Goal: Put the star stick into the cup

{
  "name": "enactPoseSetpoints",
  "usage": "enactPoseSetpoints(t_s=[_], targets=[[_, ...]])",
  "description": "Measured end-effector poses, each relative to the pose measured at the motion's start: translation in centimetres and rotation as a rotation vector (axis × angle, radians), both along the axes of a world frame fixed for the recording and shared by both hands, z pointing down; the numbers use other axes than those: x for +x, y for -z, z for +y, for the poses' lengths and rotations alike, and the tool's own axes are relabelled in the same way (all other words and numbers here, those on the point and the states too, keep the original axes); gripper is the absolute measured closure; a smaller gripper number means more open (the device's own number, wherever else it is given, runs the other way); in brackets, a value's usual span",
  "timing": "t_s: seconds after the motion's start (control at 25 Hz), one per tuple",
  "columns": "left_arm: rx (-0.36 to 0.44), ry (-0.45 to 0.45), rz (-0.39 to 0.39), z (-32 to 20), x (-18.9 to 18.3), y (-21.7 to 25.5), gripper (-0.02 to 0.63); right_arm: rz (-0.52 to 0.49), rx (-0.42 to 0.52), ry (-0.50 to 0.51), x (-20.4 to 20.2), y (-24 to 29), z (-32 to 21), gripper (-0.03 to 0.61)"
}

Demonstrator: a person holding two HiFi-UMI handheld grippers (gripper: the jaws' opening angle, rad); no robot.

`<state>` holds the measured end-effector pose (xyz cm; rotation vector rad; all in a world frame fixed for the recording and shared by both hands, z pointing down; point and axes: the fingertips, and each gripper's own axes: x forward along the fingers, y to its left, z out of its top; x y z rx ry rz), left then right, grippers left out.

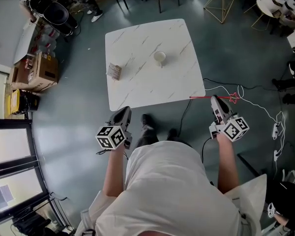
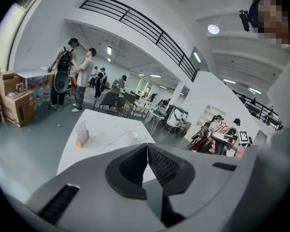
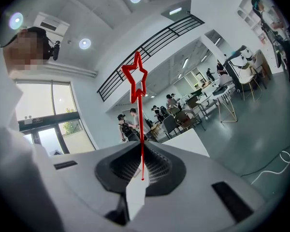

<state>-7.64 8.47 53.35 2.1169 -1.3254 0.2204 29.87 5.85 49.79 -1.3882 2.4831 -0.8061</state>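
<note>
The red star stick (image 1: 221,98) lies level in my right gripper (image 1: 215,99), which is shut on its thin shaft just off the table's near right corner. The star end (image 1: 233,98) points right. In the right gripper view the star stick (image 3: 137,83) rises straight out of the closed jaws. The small white cup (image 1: 160,57) stands upright near the middle of the white marble table (image 1: 137,38), far ahead of both grippers. My left gripper (image 1: 123,112) hovers at the table's near left edge, shut and empty (image 2: 146,146). The cup (image 2: 132,137) shows beyond its jaws.
A small card holder (image 1: 114,71) stands on the table's left part. White cables (image 1: 265,109) trail over the floor to the right. Cardboard boxes (image 1: 39,70) sit to the left. Chairs and people stand beyond the table.
</note>
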Motion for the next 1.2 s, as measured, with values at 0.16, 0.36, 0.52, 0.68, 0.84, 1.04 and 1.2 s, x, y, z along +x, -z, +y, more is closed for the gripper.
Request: enactPoseSetpoints(t_s=[0.16,0.36,0.52,0.68,0.84,1.04,1.2], targets=[[0.007,-0.032,0.008,-2.6,-0.4,-0.2,0.6,-0.004,0.002,-0.032,-0.8,0.0,-1.5,0.546],[0.007,-0.08,0.025,-6.5,-1.3,-0.3,0.6,0.007,-0.007,-0.059,-2.6,0.2,-3.5,0.546],[0.015,-0.111,0.041,-9.9,-2.7,-0.1,0.6,0.024,-0.011,-0.081,-4.4,0.5,-5.7,0.546],[-0.007,-0.15,0.047,-12.3,-4.3,-0.9,0.6,0.037,-0.03,-0.106,-6.6,0.5,-7.5,0.546],[-0.023,-0.199,0.054,-15.1,-5.9,-1.6,0.6,0.043,-0.032,-0.131,-9.2,0.5,-9.6,0.546],[-0.037,-0.266,0.056,-18.2,-7.6,-2.4,0.6,0.059,-0.045,-0.175,-11.6,0.4,-11.4,0.546],[-0.036,-0.32,0.051,-20.6,-8.8,-2.8,0.6,0.059,-0.034,-0.208,-13.6,0.4,-12.7,0.546]])
